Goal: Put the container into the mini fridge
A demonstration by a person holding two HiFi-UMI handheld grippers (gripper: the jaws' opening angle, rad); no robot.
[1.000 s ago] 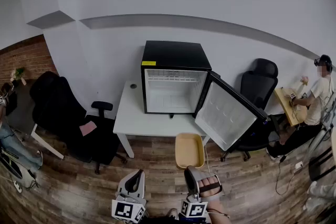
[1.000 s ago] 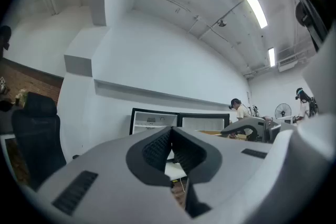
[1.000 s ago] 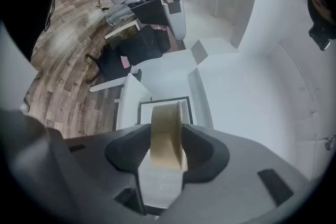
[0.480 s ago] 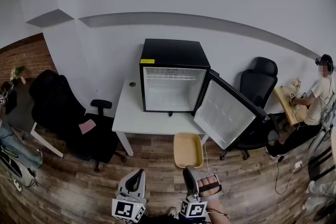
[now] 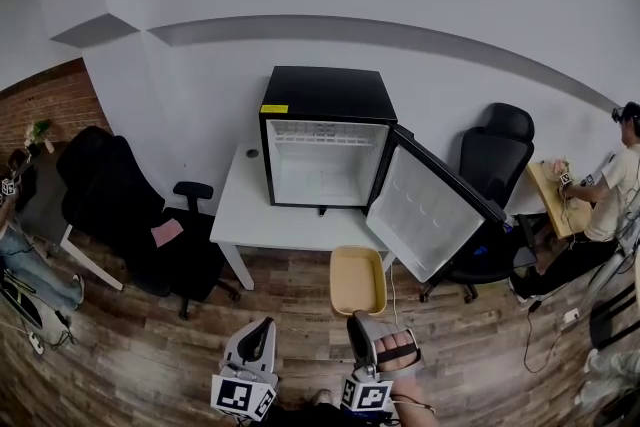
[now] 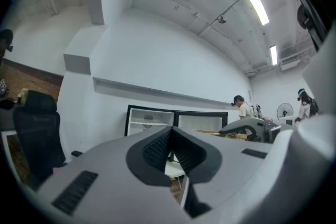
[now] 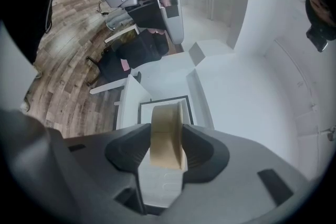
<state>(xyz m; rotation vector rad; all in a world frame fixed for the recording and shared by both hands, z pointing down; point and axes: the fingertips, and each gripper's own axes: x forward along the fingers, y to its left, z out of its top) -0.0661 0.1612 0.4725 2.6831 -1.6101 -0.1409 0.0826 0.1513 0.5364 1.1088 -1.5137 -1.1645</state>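
Observation:
A black mini fridge [image 5: 325,95] stands on a white table [image 5: 250,215], its door [image 5: 425,215] swung wide open to the right and its white inside bare. In front of the table, over the wood floor, my right gripper [image 5: 362,320] is shut on the near rim of a tan container [image 5: 358,280]. The right gripper view shows the container [image 7: 167,136] edge-on between the jaws of that gripper [image 7: 167,152], with the fridge [image 7: 157,100] behind it. To its left my left gripper [image 5: 262,335] hangs shut and holds nothing [image 6: 170,136]; the fridge [image 6: 149,120] lies ahead of it.
Left of the table is a black office chair [image 5: 110,205], and another [image 5: 495,155] stands behind the open door. One person [image 5: 620,175] sits at a wooden desk [image 5: 550,200] at far right; another [image 5: 20,245] is at far left.
The container stays in my right gripper, almost where it was. The head view has shifted a little, so the fridge and table sit slightly lower and further left.

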